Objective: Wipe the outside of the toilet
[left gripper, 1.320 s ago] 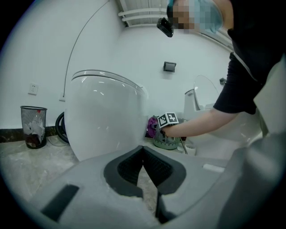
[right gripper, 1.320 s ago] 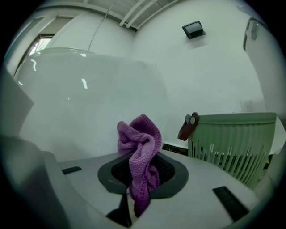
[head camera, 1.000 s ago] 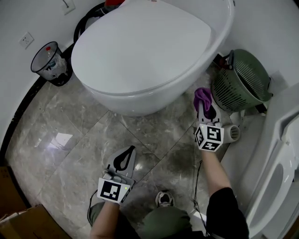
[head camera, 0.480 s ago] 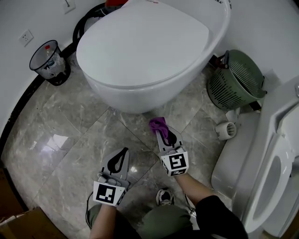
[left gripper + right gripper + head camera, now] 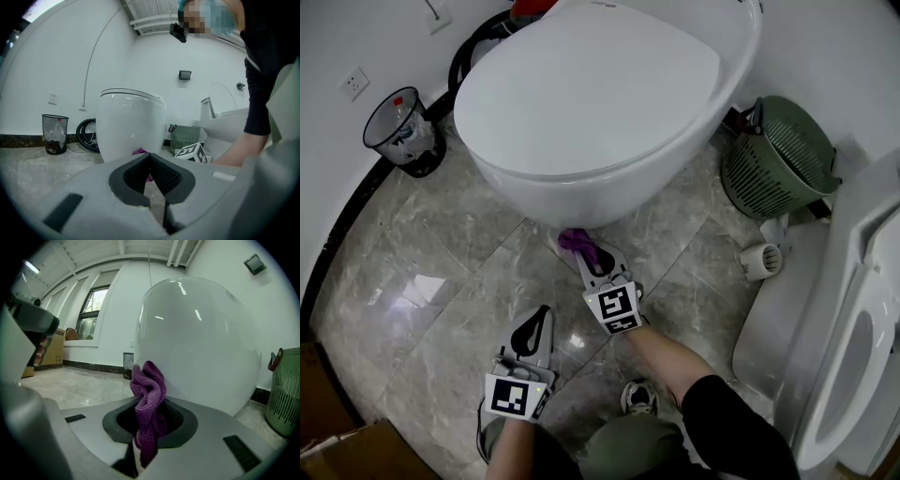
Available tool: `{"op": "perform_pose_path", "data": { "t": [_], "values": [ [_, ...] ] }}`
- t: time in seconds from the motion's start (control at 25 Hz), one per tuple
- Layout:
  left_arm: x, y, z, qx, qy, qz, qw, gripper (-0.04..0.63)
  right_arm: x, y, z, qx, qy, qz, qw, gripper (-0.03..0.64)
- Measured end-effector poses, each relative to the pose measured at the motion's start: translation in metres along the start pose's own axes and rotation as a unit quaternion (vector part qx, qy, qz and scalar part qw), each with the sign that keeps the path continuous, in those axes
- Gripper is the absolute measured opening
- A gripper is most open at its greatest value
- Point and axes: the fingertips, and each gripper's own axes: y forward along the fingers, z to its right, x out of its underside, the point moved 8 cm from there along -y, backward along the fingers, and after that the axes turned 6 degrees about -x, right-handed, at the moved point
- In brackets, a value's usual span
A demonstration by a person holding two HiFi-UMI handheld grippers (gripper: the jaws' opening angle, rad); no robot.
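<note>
A white egg-shaped toilet (image 5: pixel 591 94) with its lid down fills the upper head view; its front bulges ahead in the right gripper view (image 5: pixel 197 343). My right gripper (image 5: pixel 586 253) is shut on a purple cloth (image 5: pixel 575 241), held low at the toilet's front base. The cloth (image 5: pixel 149 404) stands bunched between the jaws, just short of the bowl. My left gripper (image 5: pixel 534 330) is shut and holds nothing, hovering over the floor nearer to me. From the left gripper view (image 5: pixel 150 171) the toilet (image 5: pixel 131 122) stands ahead with the cloth (image 5: pixel 139 152) at its foot.
A black mesh bin (image 5: pixel 401 127) and a coiled black hose (image 5: pixel 473 47) sit left by the wall. A green basket (image 5: pixel 783 159) stands right of the toilet. A second white fixture (image 5: pixel 853 328) lines the right edge. My shoe (image 5: pixel 636 398) rests on the marble floor (image 5: pixel 441 281).
My right gripper has swept the purple cloth leftward from beside the green basket, round the bowl's underside, to its front base. The left gripper stayed low and drifted slightly toward me.
</note>
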Motion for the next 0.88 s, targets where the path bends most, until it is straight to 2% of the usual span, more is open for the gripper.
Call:
{"op": "perform_pose_path", "data": {
  "t": [0.2, 0.4, 0.56, 0.76, 0.88],
  "values": [
    [0.002, 0.015, 0.009, 0.011, 0.001, 0.003, 0.9999, 0.002, 0.009, -0.018, 0.038, 0.035, 0.020, 0.008, 0.999, 0.067],
    [0.005, 0.031, 0.019, 0.024, -0.008, 0.004, 0.9997, 0.002, 0.027, -0.046, 0.097, 0.098, 0.062, 0.023, 0.993, 0.067],
    [0.007, 0.040, 0.023, 0.032, -0.009, 0.000, 0.9994, 0.002, 0.035, -0.058, 0.156, 0.163, 0.089, 0.028, 0.982, 0.067],
    [0.013, 0.046, 0.022, 0.036, -0.006, -0.013, 0.9993, 0.002, 0.036, -0.052, 0.221, 0.222, 0.108, 0.019, 0.969, 0.067],
    [0.012, 0.045, 0.022, 0.036, 0.000, -0.012, 0.9993, 0.002, 0.038, -0.047, 0.248, 0.258, 0.134, 0.013, 0.957, 0.067]
  ]
}}
